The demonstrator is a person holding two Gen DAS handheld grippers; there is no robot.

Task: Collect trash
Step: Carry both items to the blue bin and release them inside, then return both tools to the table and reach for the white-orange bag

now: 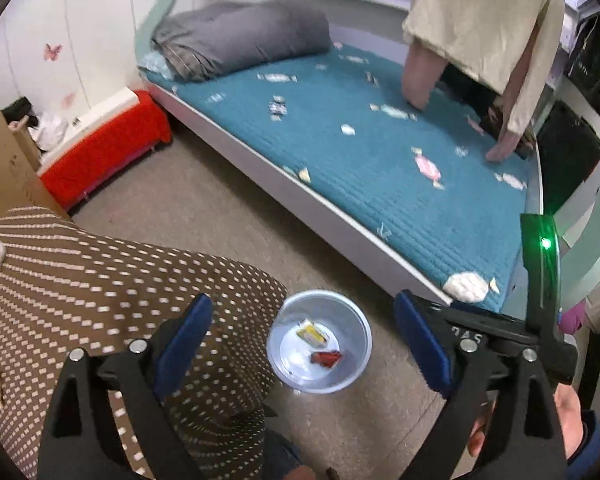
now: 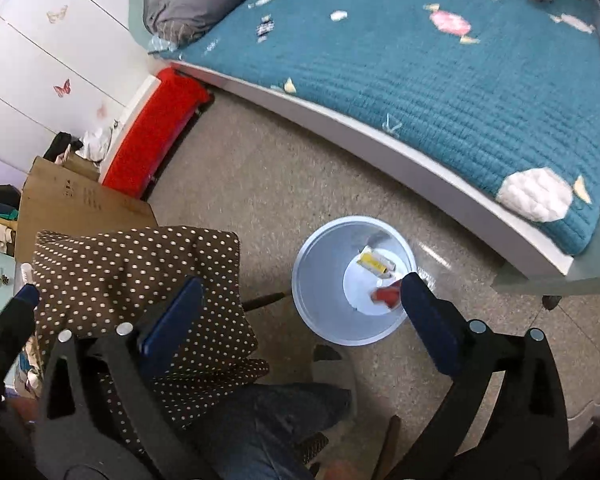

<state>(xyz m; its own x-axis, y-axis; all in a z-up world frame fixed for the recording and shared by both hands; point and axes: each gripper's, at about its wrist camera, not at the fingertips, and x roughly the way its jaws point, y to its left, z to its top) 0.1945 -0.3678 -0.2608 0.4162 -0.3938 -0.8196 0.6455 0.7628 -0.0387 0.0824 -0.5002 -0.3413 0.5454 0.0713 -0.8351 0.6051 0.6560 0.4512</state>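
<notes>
Left wrist view — left gripper [image 1: 302,338]: black frame, blue pads, jaws spread wide, nothing between them. Below the gap stands a pale blue bin [image 1: 358,364] on the speckled floor [image 1: 204,208]. Inside, on its bottom: a yellow wrapper [image 1: 311,333] and a red wrapper [image 1: 326,358], lying close together but apart. To the left of the bin, a brown polka-dot cloth [image 1: 100,280] drapes over something unseen. At the right edge, part of the other gripper's body with a green light [image 1: 545,243]. Behind: a bed with a teal quilted cover [image 1: 380,168] printed with sweets, a grey pillow [image 1: 240,40] at its head, a red cushioned bench [image 1: 104,152] beside it, a cardboard box [image 1: 4,168] at left. Another person in a beige top [image 1: 484,20] leans on the bed with both hands.

Right wrist view — right gripper [image 2: 300,308]: same build, jaws likewise wide apart, empty. Its right finger [image 2: 428,320] overlaps the bin [image 2: 320,308] rim in the picture. Yellow wrapper [image 2: 374,262] and red wrapper [image 2: 386,294] lie in the bin's bottom. Polka-dot cloth [image 2: 140,264] at left, a dark jeans-clad leg [image 2: 268,420] at the lower edge, the teal cover [image 2: 440,68] above, the red bench [image 2: 156,132] and cardboard box [image 2: 80,204] at left.
</notes>
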